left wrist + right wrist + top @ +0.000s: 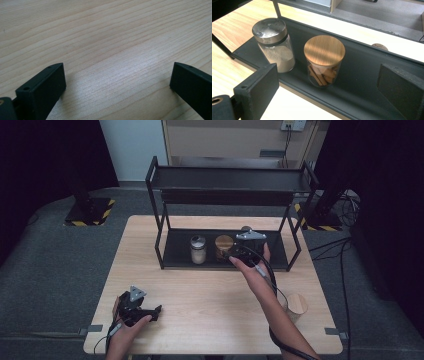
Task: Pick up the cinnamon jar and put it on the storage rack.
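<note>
Work in hand: the right gripper (239,251) stands at the lower shelf of the black metal rack (230,175), just in front of the jar with the wooden lid (324,61).
Place of the jar: it stands upright on the dark lower tray of the rack, near its front edge, just beside the jar with the metal lid (274,43); the two are close, and I cannot tell if they touch.
Right gripper state: the jaws stand wide apart with nothing between them; the jar is ahead of them, not yet gripped.
Left gripper (117,82): it rests low over the wooden table (100,37), jaws spread, holding nothing.
Jar material: clear glass wall, round and straight, with a flat bamboo-like lid; brown sticks lean inside.
Handling, as I judge: rigid, smooth and rather slippery, breakable if it is knocked against the rack; not very heavy, because it is partly filled.
Where to hold: on the glass body below the lid, from two opposite sides; the lid may be loose, so it is not safe to lift by it.
Neighbour jar: glass with a shiny steel cap and pale powder inside.
Also on the table: a third wooden-lidded jar (296,306) stands near the right edge, well apart from the rack.
</note>
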